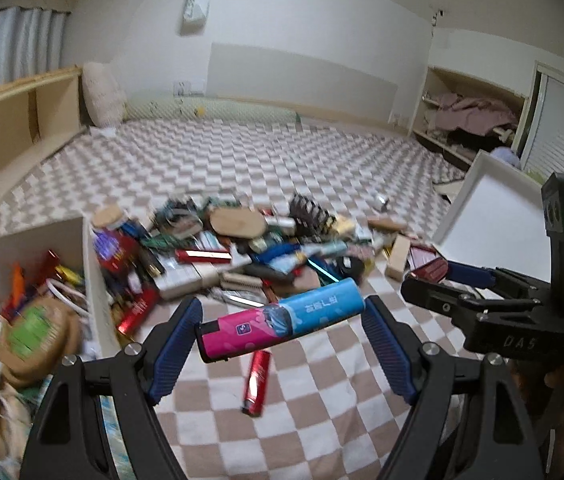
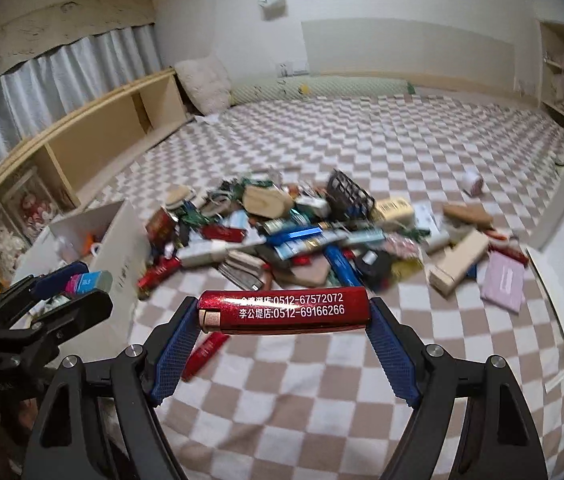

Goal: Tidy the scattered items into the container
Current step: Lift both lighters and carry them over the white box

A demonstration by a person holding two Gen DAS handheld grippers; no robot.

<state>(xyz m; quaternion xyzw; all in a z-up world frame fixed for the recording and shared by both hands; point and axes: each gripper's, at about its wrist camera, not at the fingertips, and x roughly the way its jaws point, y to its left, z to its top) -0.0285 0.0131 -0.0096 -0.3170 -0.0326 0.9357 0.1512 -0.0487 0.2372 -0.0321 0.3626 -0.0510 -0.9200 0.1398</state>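
Both grippers are carrying a catch, so the step in hand looks like the carry from the pile to a container. The left gripper (image 1: 282,322) is pinching a pink and blue lighter (image 1: 282,322) lengthwise, 1 blue pad on each end, holding it clear above the checkered blanket (image 1: 321,420). The right gripper (image 2: 285,314) grips a red lighter (image 2: 285,314) the same way, end to end between its pads. The pile of scattered items (image 1: 262,248) lies on the blanket ahead, between 2 white boxes: the box on the left (image 1: 94,280) already holds a jumble of things, and the other box (image 1: 493,216) on the right shows a bare white inside. Another red lighter (image 1: 256,378) lies loose on the blanket below the left gripper. The next move probably calls for swinging each lighter over a box rim and then spreading the pads so it drops inside, not onto the blanket. The red lighter carries white print with 2 phone numbers, 0512-67572072 and 0512-69166266, each after Chinese characters. The blue part of the other lighter has characters seen upside down, too unclear to read, and the right gripper's body shows raised letters like "DAS".
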